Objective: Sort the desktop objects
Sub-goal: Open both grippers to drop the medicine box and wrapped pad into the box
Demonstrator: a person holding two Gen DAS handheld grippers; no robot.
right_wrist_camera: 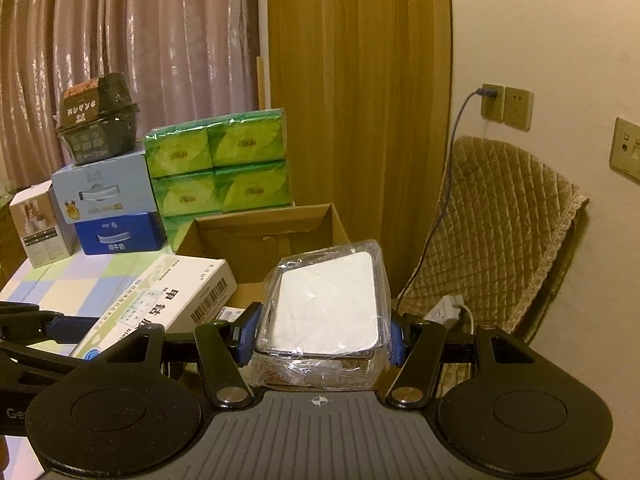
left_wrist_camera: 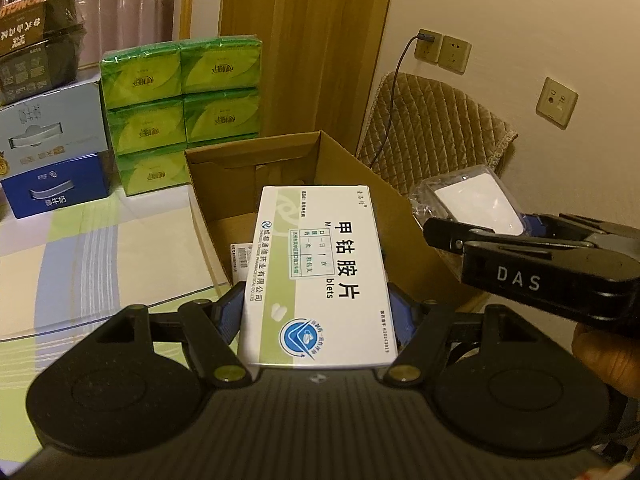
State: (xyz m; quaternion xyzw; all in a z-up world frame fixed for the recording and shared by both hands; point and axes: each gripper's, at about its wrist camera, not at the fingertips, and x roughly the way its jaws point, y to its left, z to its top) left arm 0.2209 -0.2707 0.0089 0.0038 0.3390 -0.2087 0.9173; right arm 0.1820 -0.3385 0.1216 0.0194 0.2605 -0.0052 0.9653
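At far left on the surface [right_wrist_camera: 72,280], a stack of boxes [right_wrist_camera: 108,204] and green tissue packs [right_wrist_camera: 218,168] stands behind the work area; I treat these as fixed obstacles. Just right of them sits the open cardboard box [left_wrist_camera: 224,184], my judged destination for both items, its near wall facing me.

Left of centre, my left gripper [left_wrist_camera: 316,304] is clamped on the medicine box [left_wrist_camera: 320,272]. The blue pads press its long sides, and the carton is carried clear of the surface, its far end over the near wall of the cardboard box. Centre right, my right gripper [right_wrist_camera: 324,336] is clenched on the plastic-wrapped case [right_wrist_camera: 328,304], also held aloft, beside the medicine box and near the cardboard box's right wall. Furthest right stand a quilted chair [right_wrist_camera: 500,240] and wall sockets [right_wrist_camera: 506,106] with a trailing cable [right_wrist_camera: 444,208]; I keep well away from these.

Step in hand, as I judge it: carrying both items to the cardboard box. To do it well:
- bring each item fully past the rim before lowering;
- keep the two grippers apart, since they ride close together;
- lower one item flat to the floor of the cardboard box, then the other beside it;
- release only when each rests, as the wrapped film may slip.
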